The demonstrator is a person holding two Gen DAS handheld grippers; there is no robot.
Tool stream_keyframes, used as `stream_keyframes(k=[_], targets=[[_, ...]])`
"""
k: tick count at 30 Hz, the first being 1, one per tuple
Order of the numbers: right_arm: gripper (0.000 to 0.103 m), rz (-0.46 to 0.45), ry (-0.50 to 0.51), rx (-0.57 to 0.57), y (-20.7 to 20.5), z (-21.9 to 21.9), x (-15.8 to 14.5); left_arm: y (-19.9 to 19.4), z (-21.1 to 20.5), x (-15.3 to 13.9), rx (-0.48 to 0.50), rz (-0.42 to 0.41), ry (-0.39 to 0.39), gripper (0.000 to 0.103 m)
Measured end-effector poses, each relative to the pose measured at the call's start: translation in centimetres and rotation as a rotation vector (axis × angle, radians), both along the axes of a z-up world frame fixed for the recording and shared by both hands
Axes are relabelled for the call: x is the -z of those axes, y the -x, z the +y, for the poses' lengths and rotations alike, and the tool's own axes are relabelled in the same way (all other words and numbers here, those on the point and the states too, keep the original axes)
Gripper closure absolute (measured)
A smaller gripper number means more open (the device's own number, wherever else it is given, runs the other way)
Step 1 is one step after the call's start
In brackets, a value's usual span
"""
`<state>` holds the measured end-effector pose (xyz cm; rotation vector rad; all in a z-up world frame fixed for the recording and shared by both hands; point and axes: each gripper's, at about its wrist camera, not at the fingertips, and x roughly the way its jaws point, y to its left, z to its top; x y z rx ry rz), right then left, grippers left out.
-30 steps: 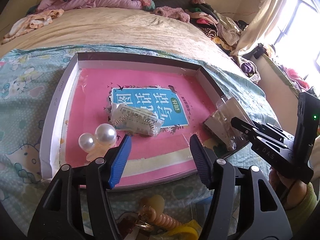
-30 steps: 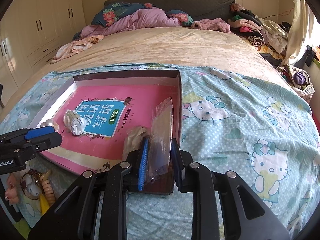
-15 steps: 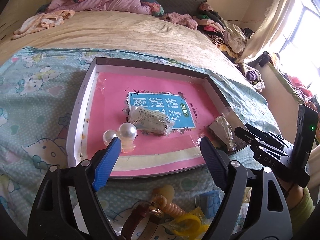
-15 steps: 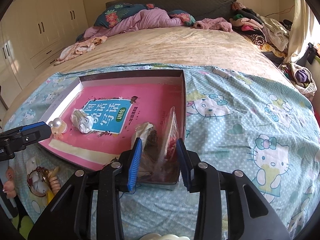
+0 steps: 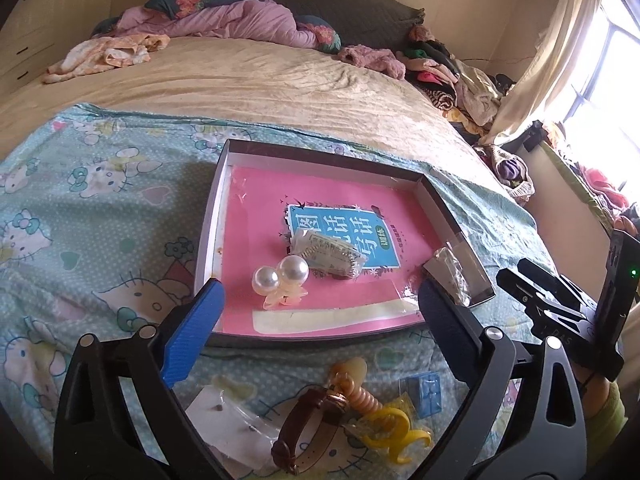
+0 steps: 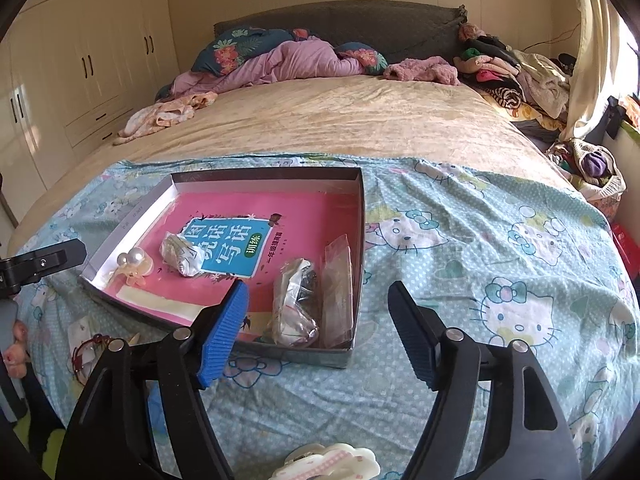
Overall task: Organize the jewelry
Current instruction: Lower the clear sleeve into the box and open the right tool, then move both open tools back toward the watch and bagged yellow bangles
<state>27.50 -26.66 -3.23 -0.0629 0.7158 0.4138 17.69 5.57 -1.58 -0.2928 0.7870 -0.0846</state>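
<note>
The left gripper (image 5: 320, 312) stood with its jaws spread wide and nothing between them; the jaws had just been opening. It hovered over the near edge of the shallow box (image 5: 208, 240), which lay on the cartoon-print sheet (image 5: 100, 208) and served as the landmark here. The right gripper (image 6: 318, 320) was likewise parted and empty, its jaws also having just been opening, and it hung above the box's near right corner. Inside the box, a pink book (image 5: 256, 216) covered the floor. A pearl hair clip (image 5: 280, 280) lay on the book toward the box's near left side. A small wrapped packet (image 5: 328, 252) lay just beside the clip, nearer the box's middle. In the box's near right corner lay a crumpled clear bag (image 6: 296, 304) of small items, and a flat clear bag (image 6: 338, 292) leaned against the right wall beside it. Outside the box, in front of its near wall, lay a brown-strap watch (image 5: 308, 420), a yellow spiral hair tie (image 5: 396, 432), a beige spiral tie (image 5: 360, 392), a small blue packet (image 5: 428, 392) and a white card (image 5: 224, 416). A white hair clip (image 6: 332, 464) lay on the sheet nearer the right gripper's camera.
</note>
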Motion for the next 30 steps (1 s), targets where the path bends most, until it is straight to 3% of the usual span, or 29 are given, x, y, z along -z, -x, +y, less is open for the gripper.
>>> stream_keyframes(k=[11,30], targets=[[0.022,-0.063,-0.028,-0.035,2.5,0.0,-2.8,2.0,0.9,-2.0,-0.021,-0.040,0.001,0.010],[0.021,-0.112,-0.059,-0.097,6.1,0.6,-5.8,5.3,2.2,-3.9,-0.050,-0.082,-0.024,0.010]])
